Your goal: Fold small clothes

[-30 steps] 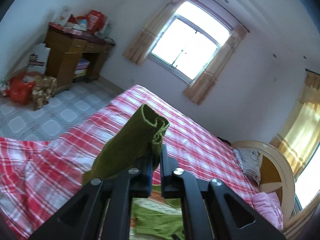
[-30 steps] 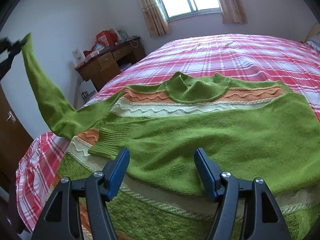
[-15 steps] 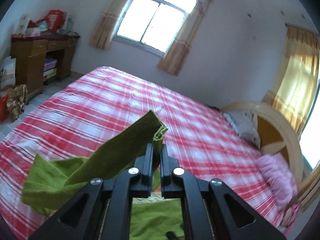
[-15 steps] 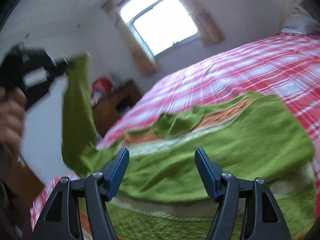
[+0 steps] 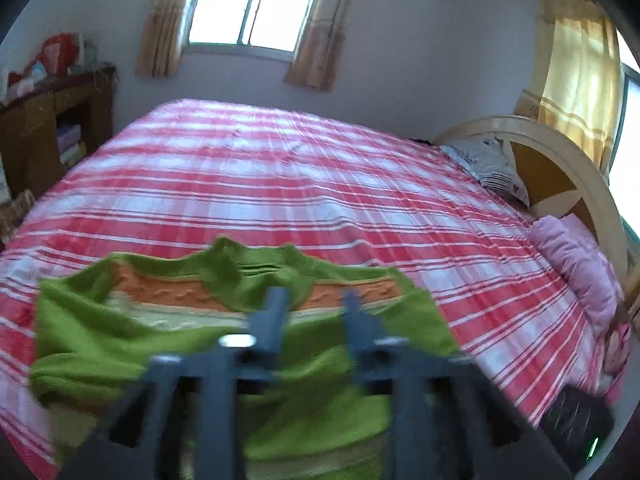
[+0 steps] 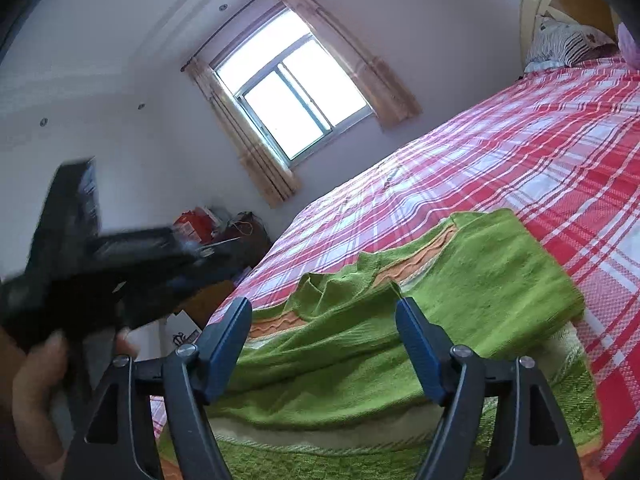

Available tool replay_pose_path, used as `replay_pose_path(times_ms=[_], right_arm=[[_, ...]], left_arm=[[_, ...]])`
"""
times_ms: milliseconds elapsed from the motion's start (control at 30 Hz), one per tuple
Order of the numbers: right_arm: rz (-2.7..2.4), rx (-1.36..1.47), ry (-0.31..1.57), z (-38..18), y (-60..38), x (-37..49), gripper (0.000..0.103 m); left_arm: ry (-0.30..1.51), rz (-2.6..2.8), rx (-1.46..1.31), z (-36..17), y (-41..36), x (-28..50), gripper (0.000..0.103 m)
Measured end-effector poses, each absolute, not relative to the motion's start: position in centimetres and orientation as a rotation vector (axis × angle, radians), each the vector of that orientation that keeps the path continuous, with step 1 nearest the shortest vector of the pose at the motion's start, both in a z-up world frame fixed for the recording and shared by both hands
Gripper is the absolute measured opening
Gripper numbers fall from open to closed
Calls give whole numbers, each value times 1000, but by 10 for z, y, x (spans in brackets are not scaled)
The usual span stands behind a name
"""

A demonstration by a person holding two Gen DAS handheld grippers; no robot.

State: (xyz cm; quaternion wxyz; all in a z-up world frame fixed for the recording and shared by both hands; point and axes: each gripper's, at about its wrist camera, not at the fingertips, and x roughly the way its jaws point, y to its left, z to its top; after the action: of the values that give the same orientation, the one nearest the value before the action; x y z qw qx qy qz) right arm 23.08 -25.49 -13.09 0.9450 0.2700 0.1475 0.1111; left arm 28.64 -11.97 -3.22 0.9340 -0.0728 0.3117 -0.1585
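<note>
Green knit sweater (image 5: 168,344) with orange band lying partly folded on red plaid bedspread (image 5: 304,188), left gripper (image 5: 314,300) blurred above it, fingers apart, empty, right gripper (image 6: 324,312) wide apart, empty, over sweater hem.

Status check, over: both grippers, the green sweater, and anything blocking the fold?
Left gripper open, empty, over the sweater. Right gripper open, empty, above it. Sweater flat on the bed, sleeves folded in. Nothing in the way.
</note>
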Motion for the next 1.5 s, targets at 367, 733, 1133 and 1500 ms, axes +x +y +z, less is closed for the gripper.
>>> replay_pose_path(times_ms=[367, 733, 1133, 1500], right_arm=[[281, 587, 386, -140, -253, 247, 76], [114, 417, 641, -114, -239, 307, 73], [148, 133, 701, -109, -224, 296, 0], [183, 177, 822, -120, -228, 319, 76]], left_arm=[[798, 129, -76, -106, 35, 297, 87], [848, 76, -67, -131, 28, 280, 93], [750, 51, -248, -133, 53, 274, 93], [755, 92, -220, -134, 50, 275, 97]])
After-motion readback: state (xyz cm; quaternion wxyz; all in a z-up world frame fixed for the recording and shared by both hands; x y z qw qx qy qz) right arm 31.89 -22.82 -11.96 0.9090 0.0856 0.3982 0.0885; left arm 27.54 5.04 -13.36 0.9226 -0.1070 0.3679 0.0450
